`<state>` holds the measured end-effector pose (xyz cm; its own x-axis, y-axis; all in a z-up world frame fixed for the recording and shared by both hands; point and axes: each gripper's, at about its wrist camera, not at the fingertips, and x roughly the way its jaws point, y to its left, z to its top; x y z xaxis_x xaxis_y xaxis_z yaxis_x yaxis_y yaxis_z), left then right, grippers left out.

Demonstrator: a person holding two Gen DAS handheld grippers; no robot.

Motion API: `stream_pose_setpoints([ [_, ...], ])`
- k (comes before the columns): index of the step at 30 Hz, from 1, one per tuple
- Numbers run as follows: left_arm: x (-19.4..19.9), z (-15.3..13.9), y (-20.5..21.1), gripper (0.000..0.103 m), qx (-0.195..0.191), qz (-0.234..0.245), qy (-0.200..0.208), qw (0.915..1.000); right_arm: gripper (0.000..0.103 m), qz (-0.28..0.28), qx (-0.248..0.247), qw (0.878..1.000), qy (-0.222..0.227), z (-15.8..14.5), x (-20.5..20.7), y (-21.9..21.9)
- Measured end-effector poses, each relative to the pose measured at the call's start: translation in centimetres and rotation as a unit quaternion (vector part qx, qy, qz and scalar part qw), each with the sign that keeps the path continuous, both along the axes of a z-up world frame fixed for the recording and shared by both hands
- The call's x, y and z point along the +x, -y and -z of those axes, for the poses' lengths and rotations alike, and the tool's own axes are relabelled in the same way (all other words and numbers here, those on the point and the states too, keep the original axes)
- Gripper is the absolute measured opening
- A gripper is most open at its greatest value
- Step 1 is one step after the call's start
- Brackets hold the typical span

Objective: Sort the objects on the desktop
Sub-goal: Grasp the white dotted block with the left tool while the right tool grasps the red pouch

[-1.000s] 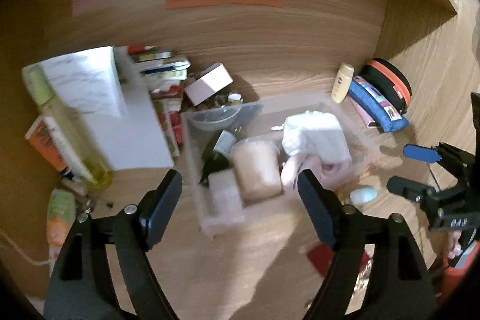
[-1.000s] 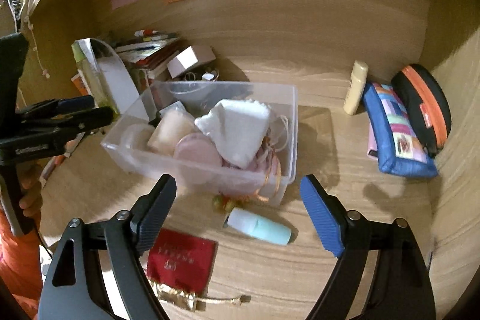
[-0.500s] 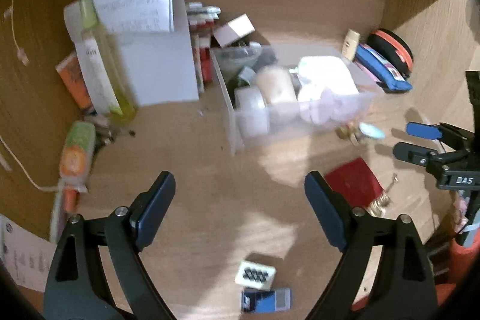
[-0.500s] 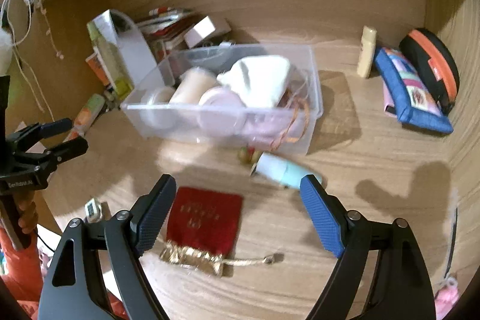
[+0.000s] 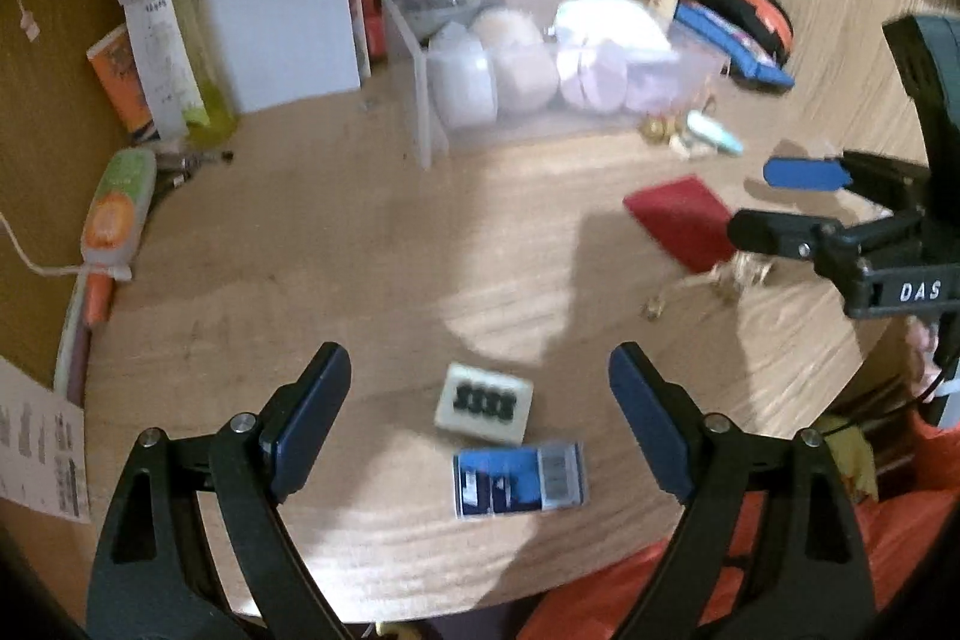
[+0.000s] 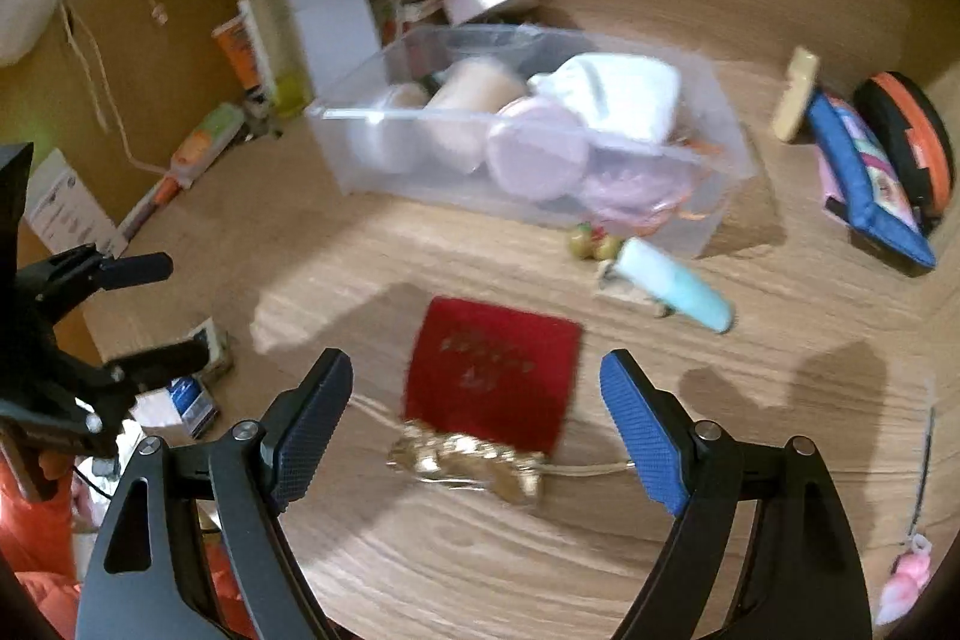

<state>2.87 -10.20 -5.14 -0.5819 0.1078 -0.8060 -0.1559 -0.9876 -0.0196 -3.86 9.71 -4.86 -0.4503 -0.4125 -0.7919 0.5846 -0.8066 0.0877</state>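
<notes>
While pointing down at the wooden desk (image 5: 360,280), left gripper (image 5: 479,364) at the bottom of the left view, tongs wide apart, gripping nothing. Just under the gap, flat on the desk: a small white eraser (image 5: 483,403) with black print. Right below that, almost touching it: a blue and white pack (image 5: 519,478). Neither one touched by the tongs.

Right gripper (image 6: 475,364) at the bottom of the right view, tongs also wide apart and empty. In the gap, a bit further up: a red pouch (image 6: 492,376), lying flat, with a shiny gold bunch (image 6: 468,466) at its lower end. No touch with the tongs there either, as far as can be seen.

Above the pouch, in the middle of the right view: a clear box (image 6: 420,184), holding round tubs (image 6: 534,148) and a white cloth thing (image 6: 618,94). Just below its right corner: a pale green tube (image 6: 678,289) on its side, next to some little yellow-green beads (image 6: 594,244). At the right edge: a blue case (image 6: 870,184) against a black and orange case (image 6: 906,136), with a cream bottle (image 6: 795,103) to their left. At the upper left: a white paper holder (image 6: 324,10) with a yellow-green bottle (image 6: 270,40) beside it. Blurry all over, so small print not readable.
</notes>
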Motion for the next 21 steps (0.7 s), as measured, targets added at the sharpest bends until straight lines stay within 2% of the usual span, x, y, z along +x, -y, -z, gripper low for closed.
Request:
stream_pose_setpoints([
  [8, 0.7, 1.9, 1.0, 0.086, 0.014, -0.016, 0.016, 0.9997, 0.083, 0.004, 0.010, 0.999, 0.047, 2.7, -0.8, 0.9],
  [10, 0.7, 2.2, 1.1, 0.069, 0.016, -0.018, 0.017, 0.9996, 0.083, -0.002, 0.001, 0.998, 0.061, 3.0, -0.9, 0.9],
  [15, 0.7, 2.2, 1.3, 0.052, 0.012, -0.016, 0.006, 0.9998, 0.082, -0.009, 0.003, 0.999, 0.050, 3.0, -0.7, 1.2],
  [17, 0.7, 2.2, 1.5, 0.043, 0.006, -0.016, 0.001, 0.9998, 0.075, -0.011, 0.009, 0.999, 0.043, 3.0, -0.8, 1.4],
  [19, 0.7, 2.2, 1.5, 0.033, 0.000, -0.017, -0.003, 0.9998, 0.057, -0.011, 0.031, 0.999, 0.023, 3.1, -0.8, 1.9],
  [21, 0.6, 2.2, 1.8, 0.033, 0.005, -0.019, -0.003, 0.9998, 0.054, -0.019, 0.033, 0.999, 0.017, 3.0, -0.7, 2.0],
])
